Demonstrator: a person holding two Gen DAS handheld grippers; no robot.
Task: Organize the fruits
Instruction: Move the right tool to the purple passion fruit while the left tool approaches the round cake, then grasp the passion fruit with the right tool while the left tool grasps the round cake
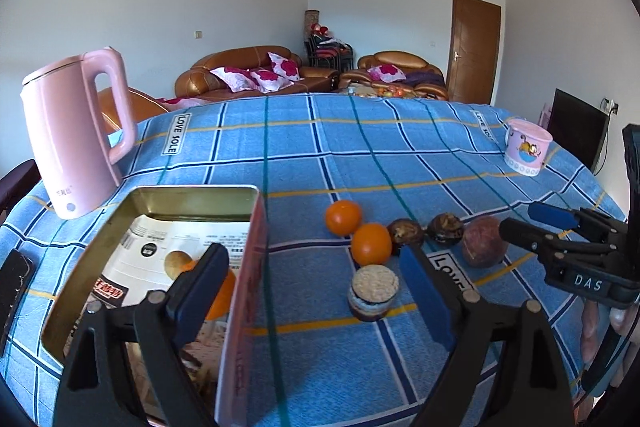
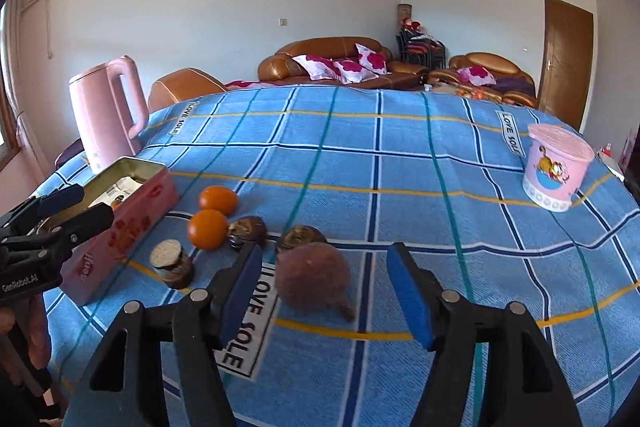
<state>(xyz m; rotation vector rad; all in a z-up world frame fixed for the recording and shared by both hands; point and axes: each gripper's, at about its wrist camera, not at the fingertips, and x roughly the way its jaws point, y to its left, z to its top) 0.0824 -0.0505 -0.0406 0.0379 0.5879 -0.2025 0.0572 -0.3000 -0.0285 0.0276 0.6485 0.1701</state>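
A pink open tin (image 1: 240,267) (image 2: 132,215) lies at the table's left, with an orange (image 1: 222,297) inside, partly hidden by my left finger. On the blue checked cloth lie two oranges (image 1: 343,217) (image 1: 371,243) (image 2: 218,200) (image 2: 208,229), two dark brown fruits (image 1: 405,234) (image 1: 445,228) (image 2: 248,231) (image 2: 301,237), a purplish passion fruit (image 1: 484,241) (image 2: 313,277) and a small cork-topped jar (image 1: 373,291) (image 2: 172,263). My left gripper (image 1: 316,293) is open, straddling the tin's right wall. My right gripper (image 2: 326,297) is open just before the passion fruit; it also shows in the left wrist view (image 1: 532,223).
A pink kettle (image 1: 76,135) (image 2: 108,115) stands at the far left behind the tin. A pink lidded cup (image 1: 526,147) (image 2: 556,167) stands at the far right. A dark phone (image 1: 12,287) lies at the left edge. Sofas stand beyond the table.
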